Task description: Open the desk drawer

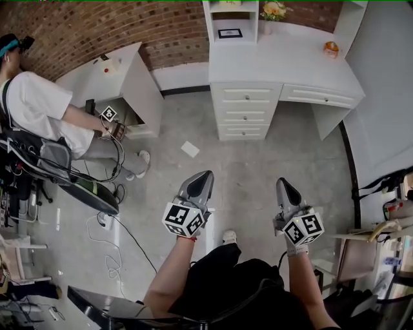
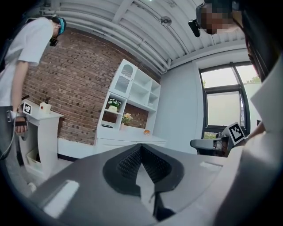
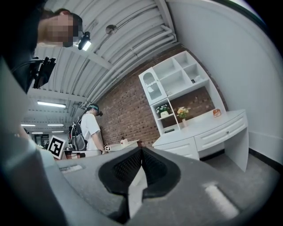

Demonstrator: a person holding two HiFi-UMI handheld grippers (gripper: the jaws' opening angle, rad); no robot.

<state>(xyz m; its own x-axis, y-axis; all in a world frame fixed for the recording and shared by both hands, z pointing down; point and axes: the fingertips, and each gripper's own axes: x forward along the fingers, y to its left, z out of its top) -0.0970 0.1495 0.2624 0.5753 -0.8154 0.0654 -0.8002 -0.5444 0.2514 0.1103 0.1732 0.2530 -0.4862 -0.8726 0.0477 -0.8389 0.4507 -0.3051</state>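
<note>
A white desk (image 1: 284, 64) stands against the brick wall, far across the grey floor from me. It has a stack of three shut drawers (image 1: 245, 111) and one wide shut drawer (image 1: 317, 97) to their right. My left gripper (image 1: 205, 175) and right gripper (image 1: 282, 183) hang over the floor in front of my knees, well short of the desk. Both have jaws pressed together with nothing between them. In the left gripper view the gripper (image 2: 141, 146) points toward the desk (image 2: 128, 142). From the right gripper (image 3: 141, 149) the desk (image 3: 208, 128) lies off to the right.
Another person (image 1: 39, 109) with a gripper stands at a second white desk (image 1: 119, 74) on the left. A sheet of paper (image 1: 190, 149) lies on the floor, with cables (image 1: 110, 238) at lower left. A vase of flowers (image 1: 273, 11) and an orange object (image 1: 331, 48) sit on the desk.
</note>
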